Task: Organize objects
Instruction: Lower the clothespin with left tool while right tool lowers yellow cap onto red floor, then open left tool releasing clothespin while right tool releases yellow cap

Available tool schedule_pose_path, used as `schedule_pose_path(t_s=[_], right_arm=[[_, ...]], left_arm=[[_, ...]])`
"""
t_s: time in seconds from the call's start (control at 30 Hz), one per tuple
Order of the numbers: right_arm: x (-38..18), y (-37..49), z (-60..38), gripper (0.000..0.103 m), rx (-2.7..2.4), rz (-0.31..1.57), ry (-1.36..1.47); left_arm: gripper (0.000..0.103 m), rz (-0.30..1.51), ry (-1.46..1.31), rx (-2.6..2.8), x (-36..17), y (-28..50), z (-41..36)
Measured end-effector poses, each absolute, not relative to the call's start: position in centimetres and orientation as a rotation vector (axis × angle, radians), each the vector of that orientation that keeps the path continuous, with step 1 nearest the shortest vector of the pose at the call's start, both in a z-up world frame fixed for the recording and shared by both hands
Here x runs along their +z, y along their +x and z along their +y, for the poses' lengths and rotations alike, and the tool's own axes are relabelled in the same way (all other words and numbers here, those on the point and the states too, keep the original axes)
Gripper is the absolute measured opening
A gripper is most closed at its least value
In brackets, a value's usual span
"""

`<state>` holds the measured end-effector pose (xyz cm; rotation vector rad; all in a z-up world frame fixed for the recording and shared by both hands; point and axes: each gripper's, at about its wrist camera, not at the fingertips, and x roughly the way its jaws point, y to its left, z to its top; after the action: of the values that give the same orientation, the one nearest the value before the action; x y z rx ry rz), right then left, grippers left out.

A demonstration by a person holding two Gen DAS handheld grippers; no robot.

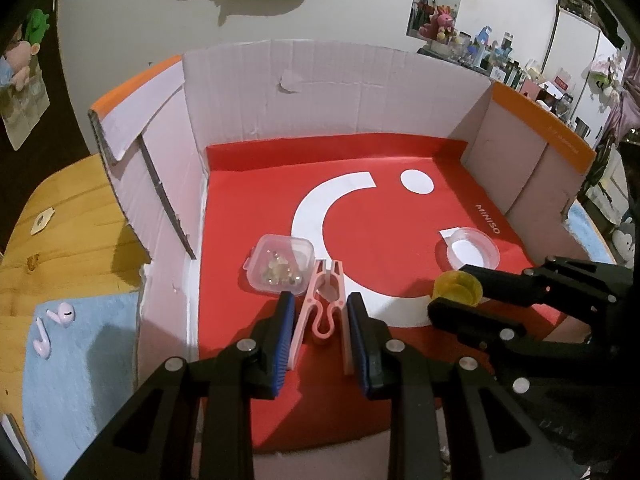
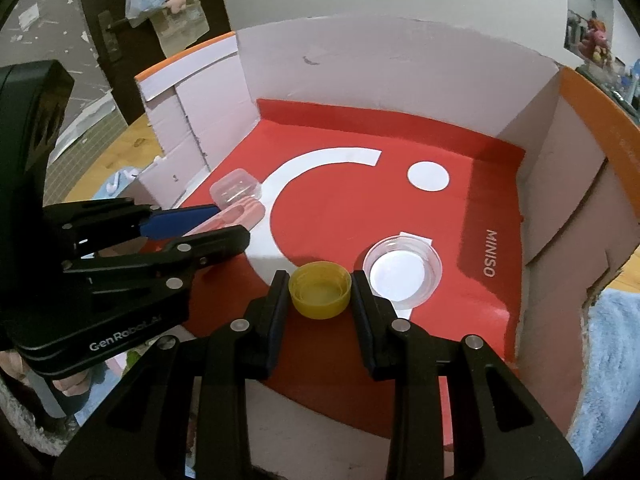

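Left wrist view: pink clothespin (image 1: 323,307) lies flat on the red liner, near-left part of the box, its handle ends between the blue pads.
Left gripper (image 1: 320,304): jaws straddle the clothespin, pads right up against its two arms; pinching it, by the look of it, though actual contact is hard to confirm.
Yellow bottle cap (image 2: 320,294): open side up, sitting in the near-centre of the box floor, seen best from the right wrist.
Right gripper (image 2: 320,280): fingers on either side of the cap, both tips against its rim; it's clamped.
Clear square case (image 1: 279,264): lid shut, small pale bits inside, just beyond and left of the clothespin, nearly touching its tip.
Clear round dish (image 2: 402,272): just right of the cap, very close; whether they touch I cannot tell.
Red MINISO liner (image 1: 380,208): covers the floor, white arc and white dot printed on it.
Cardboard box (image 1: 320,88): pale inner walls, orange top edges left and right.
Outside left: pink earbuds (image 1: 52,328) on a blue fuzzy cloth (image 1: 80,368) over a wooden table (image 1: 68,216).
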<state>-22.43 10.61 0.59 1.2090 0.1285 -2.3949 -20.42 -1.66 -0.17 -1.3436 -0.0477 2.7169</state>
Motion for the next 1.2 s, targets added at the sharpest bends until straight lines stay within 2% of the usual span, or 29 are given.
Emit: schedule_pose_path(t_s=[0.73,0.87,0.97,1.03,1.1,1.2], right_arm=[[0.6,-22.7,11.6,0.03,-2.391,0.028,1.218],[0.5,-22.7,11.7,0.03,-2.387,0.012,1.218],[0.6,-22.7,11.9,0.03,-2.384,-0.004,1.217],[0.6,-22.6,11.9,0.033,-2.385,-0.007,1.215],[0.7,-22.5,12.0,0.054,-2.388,-0.014,1.208],[1.0,-22.3,12.1,0.055,-2.396,-0.017,1.191]], left_arm=[[0.029,-0.062,-1.327,2.731,-0.4,-20.8,-1.6],[0.032,-0.07,-1.324,2.725,-0.4,-20.9,-1.5],[0.041,-0.069,-1.321,2.724,-0.4,-20.9,-1.5],[0.044,-0.05,-1.319,2.728,-0.5,-20.9,-1.2],[0.044,-0.039,-1.318,2.736,-0.4,-20.9,-1.2],[0.045,-0.051,-1.312,2.74,-0.3,-20.8,-1.3]])
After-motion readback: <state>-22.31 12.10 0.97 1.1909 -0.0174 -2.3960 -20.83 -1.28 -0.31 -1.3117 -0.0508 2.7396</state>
